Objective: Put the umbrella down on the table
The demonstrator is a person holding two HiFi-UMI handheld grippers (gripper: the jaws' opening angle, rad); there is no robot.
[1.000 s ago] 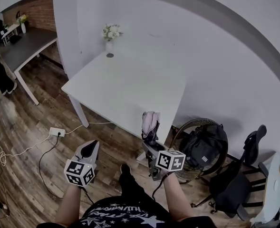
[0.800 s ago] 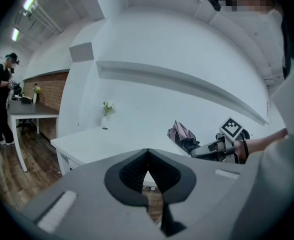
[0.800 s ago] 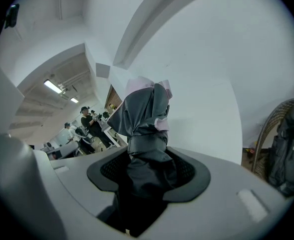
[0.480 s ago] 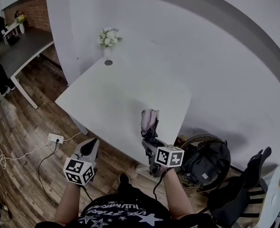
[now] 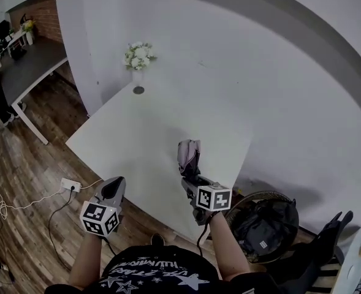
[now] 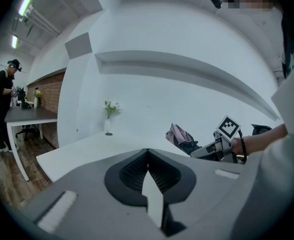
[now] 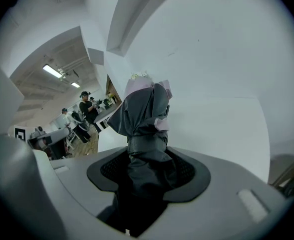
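We hold the right gripper (image 5: 190, 177) over the near edge of the white rectangular worktop (image 5: 137, 146). Its jaws are closed on a folded dark grey fabric umbrella with a pale pink end (image 5: 188, 154). In the right gripper view the jaws press on the lower part of the umbrella from both sides, just under its dark strap, and the pink end points away from us toward the white wall. In the left gripper view the umbrella is tilted and is in the air above the worktop, so it does not lie on it.

The left gripper (image 5: 113, 189) is to the left and nearer to us, above the brown wooden floor (image 5: 33, 164), well apart from the umbrella. Its jaws are together and there is nothing between them.

At the far corner of the worktop stands a small white vase with pale flowers (image 5: 137, 57), and just beside it lies a small dark round object (image 5: 138, 90). To the right of the worktop, on the floor, a black bag (image 5: 266, 220) sits in a round basket.
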